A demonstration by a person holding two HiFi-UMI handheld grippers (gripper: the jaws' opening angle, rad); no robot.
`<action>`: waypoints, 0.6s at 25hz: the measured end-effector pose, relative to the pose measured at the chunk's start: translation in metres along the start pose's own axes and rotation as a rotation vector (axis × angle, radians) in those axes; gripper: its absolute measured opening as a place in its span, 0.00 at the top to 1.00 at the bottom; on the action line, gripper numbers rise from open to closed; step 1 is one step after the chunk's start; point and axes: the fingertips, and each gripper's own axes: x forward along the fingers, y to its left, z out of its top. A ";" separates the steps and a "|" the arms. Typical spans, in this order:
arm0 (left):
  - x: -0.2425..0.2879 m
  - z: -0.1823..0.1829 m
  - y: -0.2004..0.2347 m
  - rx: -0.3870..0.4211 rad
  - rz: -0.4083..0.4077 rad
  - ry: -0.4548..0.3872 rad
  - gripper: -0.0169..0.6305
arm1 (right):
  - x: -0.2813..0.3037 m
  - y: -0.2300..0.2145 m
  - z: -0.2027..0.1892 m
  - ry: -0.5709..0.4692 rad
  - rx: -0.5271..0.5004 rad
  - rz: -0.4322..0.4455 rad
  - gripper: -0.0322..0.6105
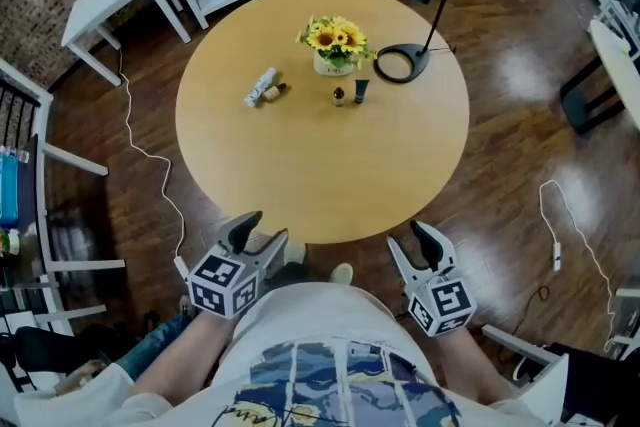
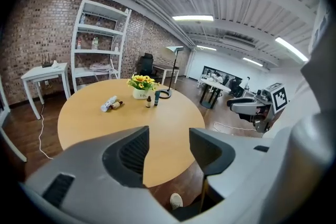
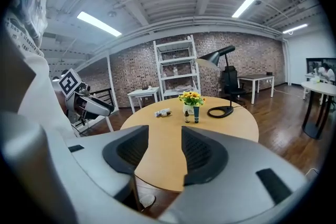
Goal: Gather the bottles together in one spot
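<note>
Both of my tools hover off the round table's [image 1: 320, 180] near edge. I hold the left gripper [image 1: 263, 231] at 7 o'clock and the right gripper [image 1: 407, 238] at 5 o'clock. Each has its jaws apart with nothing between them. Far across at 11 o'clock, a white bottle [image 1: 260, 86] and a small brown bottle [image 1: 275, 93] lie side by side. At 12, a dark dropper bottle [image 1: 339, 96] and a green bottle [image 1: 361, 91] stand before the sunflower pot [image 1: 333, 65]. I cannot read the pot's lettering or any label.
</note>
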 end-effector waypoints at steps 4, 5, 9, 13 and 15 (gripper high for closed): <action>-0.008 -0.003 0.003 0.018 0.068 0.013 0.64 | -0.002 0.001 0.002 -0.013 0.006 0.018 0.62; -0.009 -0.003 0.005 0.015 0.078 0.013 0.64 | -0.002 0.002 0.001 -0.015 0.009 0.021 0.62; -0.007 -0.003 0.008 -0.026 0.064 -0.008 0.60 | -0.004 0.006 -0.002 -0.016 0.026 0.019 0.62; 0.004 -0.001 0.017 -0.018 0.030 -0.021 0.59 | -0.006 0.006 -0.006 -0.012 0.047 -0.004 0.62; 0.015 0.000 0.027 -0.006 0.019 -0.015 0.59 | -0.007 0.005 -0.008 -0.002 0.058 -0.023 0.62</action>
